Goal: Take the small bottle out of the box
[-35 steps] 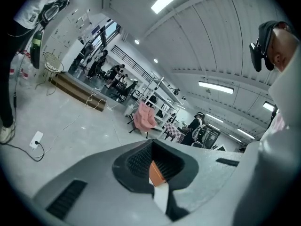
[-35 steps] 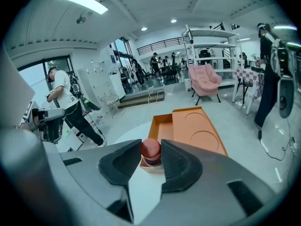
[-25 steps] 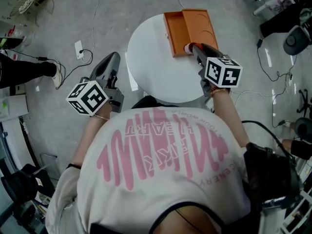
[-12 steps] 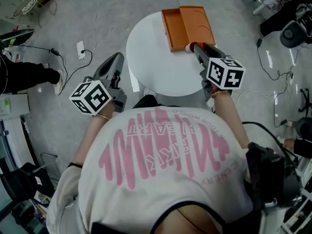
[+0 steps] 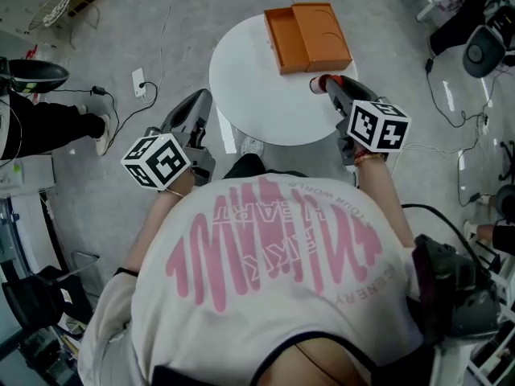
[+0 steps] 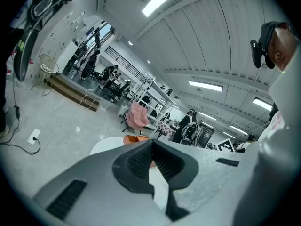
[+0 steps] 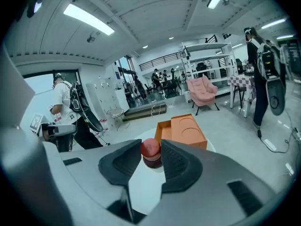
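Both grippers sit low in the head view beside the person's shirt (image 5: 273, 272), which hides the near edge of the white counter (image 5: 249, 95). The left gripper (image 5: 199, 103), at frame left off the counter, has its jaws pressed together on nothing. At right, the right gripper (image 5: 323, 84) has its jaws clamped on the small bottle (image 7: 151, 150); only its red cap and dark shoulder show and the base is hidden, and it is over the counter, outside and just short of the orange box (image 5: 308, 37) at upper centre.
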Tool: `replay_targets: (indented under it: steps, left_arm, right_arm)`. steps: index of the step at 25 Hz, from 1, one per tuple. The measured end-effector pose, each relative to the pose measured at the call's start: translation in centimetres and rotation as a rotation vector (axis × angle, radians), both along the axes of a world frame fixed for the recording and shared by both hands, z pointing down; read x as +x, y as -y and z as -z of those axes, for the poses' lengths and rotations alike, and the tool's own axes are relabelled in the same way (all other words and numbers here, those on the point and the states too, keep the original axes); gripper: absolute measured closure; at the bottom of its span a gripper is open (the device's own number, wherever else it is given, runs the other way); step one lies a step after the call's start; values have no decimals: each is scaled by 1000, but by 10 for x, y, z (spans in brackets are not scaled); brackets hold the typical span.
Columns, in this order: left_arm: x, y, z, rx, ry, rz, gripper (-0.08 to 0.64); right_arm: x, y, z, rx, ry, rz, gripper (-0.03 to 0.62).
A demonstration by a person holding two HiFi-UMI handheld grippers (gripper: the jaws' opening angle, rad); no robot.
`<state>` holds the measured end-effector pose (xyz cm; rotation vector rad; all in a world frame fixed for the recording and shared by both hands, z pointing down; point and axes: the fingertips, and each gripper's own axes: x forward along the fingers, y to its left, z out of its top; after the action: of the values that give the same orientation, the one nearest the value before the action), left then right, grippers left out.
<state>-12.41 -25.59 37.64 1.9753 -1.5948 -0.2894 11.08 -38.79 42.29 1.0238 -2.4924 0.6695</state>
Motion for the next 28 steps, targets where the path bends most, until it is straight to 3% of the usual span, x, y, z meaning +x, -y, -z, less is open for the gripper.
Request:
replay_targets:
  steps: [9, 28]
  left_arm:
    - [17, -45, 10, 25, 12, 9, 552]
    - [75, -167, -3, -9, 1, 19, 552]
  right_arm:
    - [29, -51, 10, -2, 67, -18, 465]
    - [91, -170, 44, 66, 120, 3, 465]
